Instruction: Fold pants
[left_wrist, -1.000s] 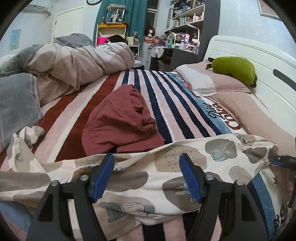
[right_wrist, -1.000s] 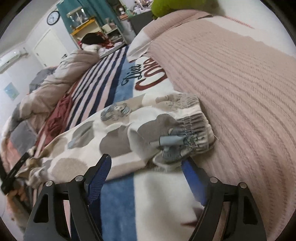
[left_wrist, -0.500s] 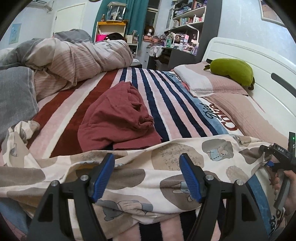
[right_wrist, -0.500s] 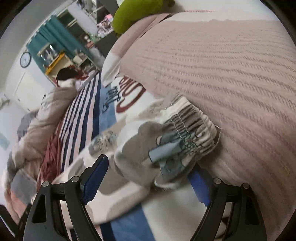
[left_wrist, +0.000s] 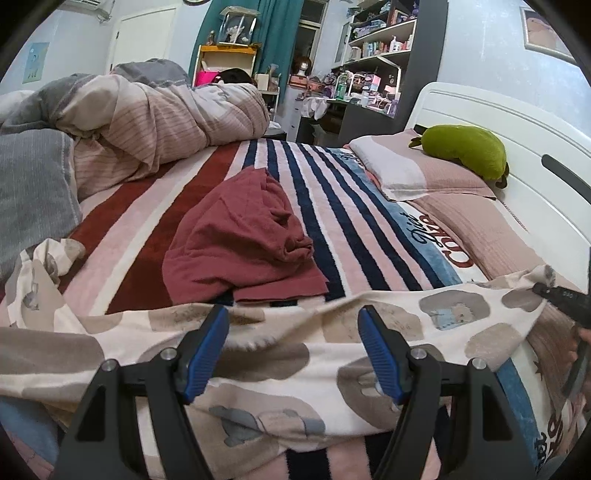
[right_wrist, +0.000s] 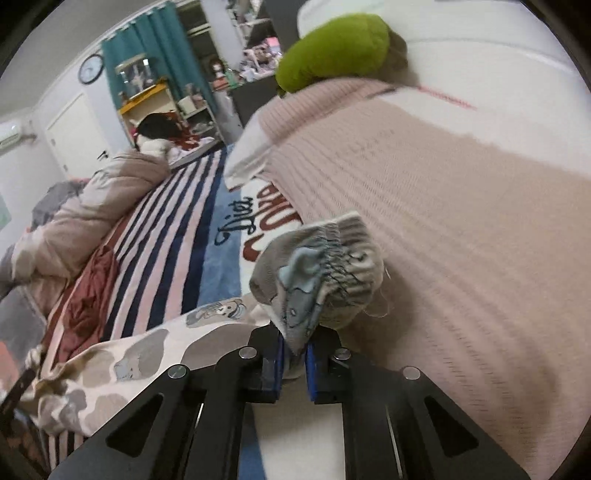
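Note:
Cream pants (left_wrist: 295, 354) with grey and blue patches lie stretched across the near edge of the striped bed. My left gripper (left_wrist: 293, 350) is open, its blue pads hovering over the pants' middle. My right gripper (right_wrist: 293, 360) is shut on the pants' elastic waistband (right_wrist: 325, 269) and holds it lifted off the pink cover. The right gripper also shows at the right edge of the left wrist view (left_wrist: 565, 299), with the pants pulled taut toward it. The leg ends (left_wrist: 48, 254) lie bunched at the far left.
A crumpled maroon garment (left_wrist: 243, 240) lies mid-bed behind the pants. A heaped striped duvet (left_wrist: 147, 122) sits at the far left, pillows (left_wrist: 413, 170) and a green plush (left_wrist: 465, 151) by the white headboard (left_wrist: 517, 125). Shelves stand beyond the bed.
My right gripper has closed on the waistband and lifted it, pulling the pants taut. My left gripper stays open over the pants and has barely moved.

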